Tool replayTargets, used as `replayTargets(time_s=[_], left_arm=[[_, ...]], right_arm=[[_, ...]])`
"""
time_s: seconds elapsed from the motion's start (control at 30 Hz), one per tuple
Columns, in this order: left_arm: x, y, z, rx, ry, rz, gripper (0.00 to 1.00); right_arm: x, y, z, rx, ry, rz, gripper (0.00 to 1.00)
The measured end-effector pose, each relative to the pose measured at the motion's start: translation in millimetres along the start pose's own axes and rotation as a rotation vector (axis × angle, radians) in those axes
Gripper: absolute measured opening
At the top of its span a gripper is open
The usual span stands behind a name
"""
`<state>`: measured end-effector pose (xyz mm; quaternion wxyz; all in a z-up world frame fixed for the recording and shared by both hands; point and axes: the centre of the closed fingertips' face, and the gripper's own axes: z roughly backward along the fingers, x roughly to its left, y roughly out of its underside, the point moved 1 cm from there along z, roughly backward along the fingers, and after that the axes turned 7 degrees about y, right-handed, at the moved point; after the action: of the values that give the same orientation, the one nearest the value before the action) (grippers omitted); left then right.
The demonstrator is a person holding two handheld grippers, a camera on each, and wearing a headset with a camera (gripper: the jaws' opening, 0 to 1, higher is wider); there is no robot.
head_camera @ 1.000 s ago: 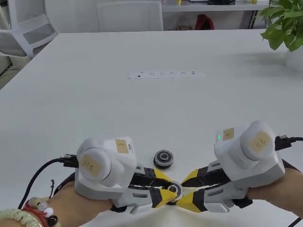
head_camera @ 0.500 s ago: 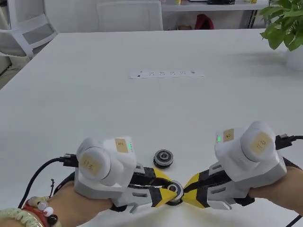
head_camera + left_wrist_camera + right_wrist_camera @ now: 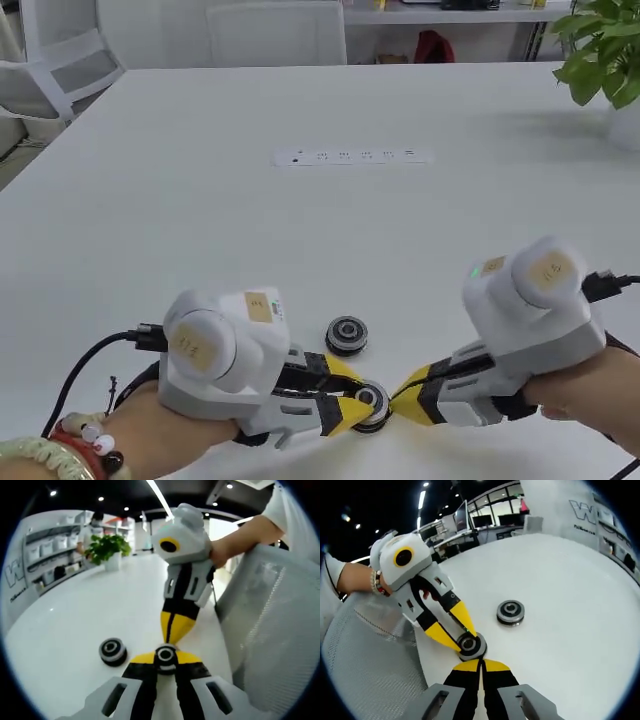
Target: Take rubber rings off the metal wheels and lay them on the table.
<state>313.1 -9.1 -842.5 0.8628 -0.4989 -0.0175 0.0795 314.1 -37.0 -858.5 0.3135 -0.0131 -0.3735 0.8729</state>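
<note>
We have one metal wheel [image 3: 166, 654] clamped in the left gripper [image 3: 165, 665]. Its yellow-tipped jaws sit on either side of the hub, closed down to the width of the wheel. The right gripper [image 3: 481, 665] meets it head-on, with its jaws pressed nearly together and their tips at the wheel's edge, against the dark rubber ring [image 3: 482, 649]. We cannot tell whether a fold of rubber is actually caught between them. The wheel sits low over the near edge of the white table [image 3: 300, 230], and we cannot tell whether it touches the surface. A second wheel [image 3: 347, 335] lies flat on the table just beyond the two grippers, with its ring on.

In our judgement the ring is not yet off, and the pull is the risky part. If the right tips have caught only a sliver of rubber, they may slip off and the ring will snap back into its groove. If the pull goes sideways rather than along the axle, the wheel could twist out of the left gripper's narrow hold. So close to the edge, a dropped wheel could roll off toward the mesh chair [image 3: 365, 660]. A jerk forward could also knock the second wheel.
</note>
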Motion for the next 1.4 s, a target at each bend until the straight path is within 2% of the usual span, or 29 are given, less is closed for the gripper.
replayTargets(time_s=[0.07, 0.13, 0.2, 0.27, 0.5, 0.7, 0.83, 1.23, 1.4], left_arm=[[0.0, 0.2, 0.3, -0.001, 0.001, -0.001, 0.14], [0.0, 0.2, 0.3, -0.002, 0.0, 0.0, 0.14], [-0.1, 0.1, 0.2, -0.003, -0.001, -0.002, 0.13], [-0.2, 0.0, 0.0, -0.005, -0.001, -0.003, 0.13], [-0.2, 0.0, -0.2, -0.012, -0.005, -0.002, 0.13], [-0.3, 0.1, -0.2, -0.009, -0.007, -0.005, 0.13], [-0.1, 0.5, -0.3, -0.014, -0.008, -0.01, 0.13], [-0.2, 0.4, -0.5, -0.018, -0.013, -0.022, 0.13], [-0.2, 0.6, 0.3, -0.017, -0.012, -0.024, 0.13]], right_arm=[[1.0, 0.9, 0.3, 0.012, -0.022, -0.165, 0.0], [-2.1, -3.2, 3.2, -0.026, -0.05, -0.261, 0.0], [-2.7, -3.6, 5.5, -0.032, -0.077, -0.376, 0.0], [-2.3, -4.5, 6.5, -0.043, -0.092, -0.418, 0.0], [6.6, -7.5, 7.7, -0.052, -0.106, -0.439, 0.0], [12.1, -11.1, 9.3, -0.057, -0.107, -0.41, 0.0], [12.8, -12.6, 9.3, -0.054, -0.1, -0.381, 0.0], [10.1, -15.7, 8.3, -0.058, -0.108, -0.365, 0.0], [13.6, -17.2, 8.1, -0.061, -0.117, -0.364, 0.0]])
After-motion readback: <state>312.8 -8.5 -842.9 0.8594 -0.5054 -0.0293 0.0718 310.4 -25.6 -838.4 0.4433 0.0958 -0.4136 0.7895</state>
